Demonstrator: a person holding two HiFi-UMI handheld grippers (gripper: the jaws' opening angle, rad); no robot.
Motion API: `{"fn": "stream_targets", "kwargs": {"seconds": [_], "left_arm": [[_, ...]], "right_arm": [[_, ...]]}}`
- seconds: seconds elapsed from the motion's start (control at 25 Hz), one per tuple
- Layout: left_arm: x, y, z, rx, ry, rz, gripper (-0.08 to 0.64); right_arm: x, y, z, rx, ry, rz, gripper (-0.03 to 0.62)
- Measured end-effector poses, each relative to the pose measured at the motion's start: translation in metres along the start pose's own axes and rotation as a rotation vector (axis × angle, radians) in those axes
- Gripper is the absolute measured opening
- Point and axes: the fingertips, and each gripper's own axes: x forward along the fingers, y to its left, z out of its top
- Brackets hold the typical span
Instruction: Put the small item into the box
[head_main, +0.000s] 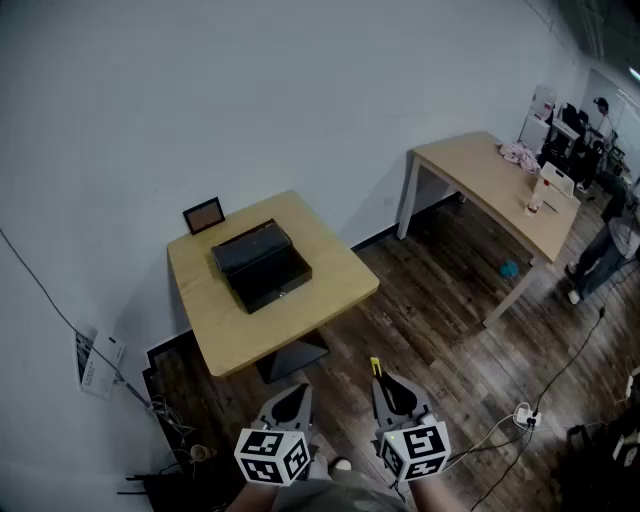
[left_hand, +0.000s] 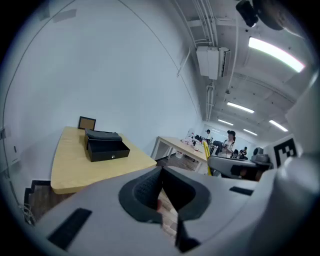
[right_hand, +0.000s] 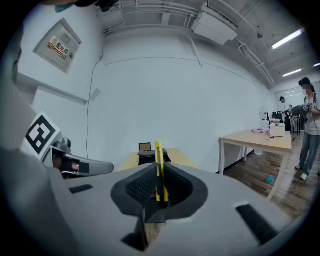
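A black box (head_main: 260, 265) stands with its lid up on the small wooden table (head_main: 335, 275), well ahead of both grippers; it also shows in the left gripper view as the box (left_hand: 104, 146). My right gripper (head_main: 380, 380) is shut on a thin yellow item (head_main: 376, 366), which sticks up from between the jaws. In the right gripper view the yellow item (right_hand: 158, 167) stands upright in my right gripper (right_hand: 159, 186), in line with the far box (right_hand: 150, 156). My left gripper (head_main: 292, 398) hovers beside it over the floor. In its own view my left gripper (left_hand: 161, 174) is shut on nothing.
A small framed picture (head_main: 204, 214) leans against the wall behind the box. A longer wooden table (head_main: 490, 180) with a bottle and cloth stands at the right. A person (head_main: 610, 240) stands at the far right. Cables and a power strip (head_main: 525, 415) lie on the wooden floor.
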Motion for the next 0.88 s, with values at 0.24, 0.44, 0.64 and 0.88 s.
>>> {"fn": "stream_targets", "kwargs": {"seconds": [0.24,0.44,0.64,0.88], "left_arm": [[-0.009,-0.034,-0.009,0.021,-0.001,-0.042,0.003],[-0.017,-0.037,-0.003,0.018,-0.028,-0.039,0.003],[-0.023,-0.031,-0.005,-0.007,-0.042,-0.014,0.003],[-0.027,-0.025,-0.010,-0.028,-0.044,0.016,0.003]], "right_arm": [[-0.032,0.006,-0.005,0.011,-0.025,0.010,0.032],[-0.035,0.014,-0.002,-0.004,-0.031,0.030,0.032],[-0.033,0.022,-0.001,-0.030,-0.016,0.060,0.032],[-0.032,0.024,0.000,-0.010,-0.023,0.093,0.034]]}}
